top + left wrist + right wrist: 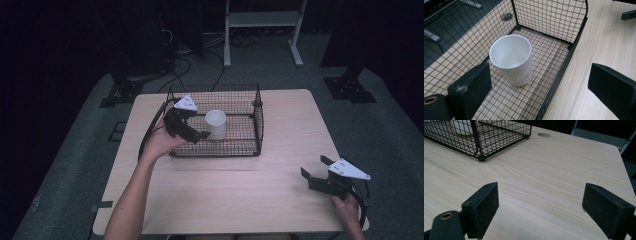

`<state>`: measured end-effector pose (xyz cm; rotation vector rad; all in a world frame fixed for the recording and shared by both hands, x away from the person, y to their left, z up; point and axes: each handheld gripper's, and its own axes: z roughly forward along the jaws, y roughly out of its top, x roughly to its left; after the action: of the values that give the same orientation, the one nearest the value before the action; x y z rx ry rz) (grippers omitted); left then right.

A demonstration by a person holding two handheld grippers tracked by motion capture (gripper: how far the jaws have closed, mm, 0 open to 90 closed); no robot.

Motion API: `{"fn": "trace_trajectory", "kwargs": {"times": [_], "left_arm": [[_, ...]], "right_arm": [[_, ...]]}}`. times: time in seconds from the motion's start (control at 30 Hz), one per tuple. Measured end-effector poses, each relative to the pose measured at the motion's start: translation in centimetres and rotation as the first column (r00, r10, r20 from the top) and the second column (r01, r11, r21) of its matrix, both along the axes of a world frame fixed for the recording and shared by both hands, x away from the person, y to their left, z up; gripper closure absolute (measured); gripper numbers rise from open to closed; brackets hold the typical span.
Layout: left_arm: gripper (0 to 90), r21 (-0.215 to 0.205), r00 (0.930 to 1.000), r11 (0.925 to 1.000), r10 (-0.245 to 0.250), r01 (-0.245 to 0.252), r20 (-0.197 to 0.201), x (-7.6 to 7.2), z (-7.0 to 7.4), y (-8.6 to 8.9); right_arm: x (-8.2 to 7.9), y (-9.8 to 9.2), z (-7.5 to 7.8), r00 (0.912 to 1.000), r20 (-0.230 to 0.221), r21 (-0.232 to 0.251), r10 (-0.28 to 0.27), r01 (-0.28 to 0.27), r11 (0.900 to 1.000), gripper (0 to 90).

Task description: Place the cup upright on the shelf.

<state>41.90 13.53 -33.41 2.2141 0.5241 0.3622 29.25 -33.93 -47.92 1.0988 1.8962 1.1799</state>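
Left hand-held gripper (pixel 192 131) agape — beside cup (pixel 216 124), wrist bent

White cup (pixel 512 60): upright, empty, standing on the floor of a black wire basket (pixel 554 23). Basket: rests on a pale wood-grain surface (pixel 604 42). Left tongs (pixel 540 86): jaws spread wide, nothing between the pads, cup just beyond them.

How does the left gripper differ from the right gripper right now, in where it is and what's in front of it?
The left gripper is at the wire basket, one jaw inside its wall and one outside; the right gripper sits over bare table, away from the basket. The left gripper faces the upright white cup without touching it; the right gripper has nothing between its jaws. Both are open and empty.
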Motion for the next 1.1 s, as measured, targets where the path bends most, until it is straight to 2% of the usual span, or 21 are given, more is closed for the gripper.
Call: {"fn": "trace_trajectory", "kwargs": {"times": [0.4,0.6,1.1], "left_arm": [[4.4,-0.026,0.9993,0.9996,-0.01,0.011,0.037,-2.8,0.2,0.9],[4.3,-0.042,0.999,0.9991,-0.007,0.009,0.043,-4.1,0.0,1.5],[4.4,-0.07,0.9986,0.9974,0.023,-0.019,0.048,-6.6,-1.6,3.6]], "right_arm": [[0.0,0.0,0.0,1.0,0.002,-0.002,0.001,-0.001,1.0,13.1],[0.0,0.0,0.0,1.0,0.0,0.0,-0.002,0.002,1.0,13.1],[0.0,0.0,0.0,1.0,-0.001,-0.002,-0.004,0.004,1.0,13.0]]}}
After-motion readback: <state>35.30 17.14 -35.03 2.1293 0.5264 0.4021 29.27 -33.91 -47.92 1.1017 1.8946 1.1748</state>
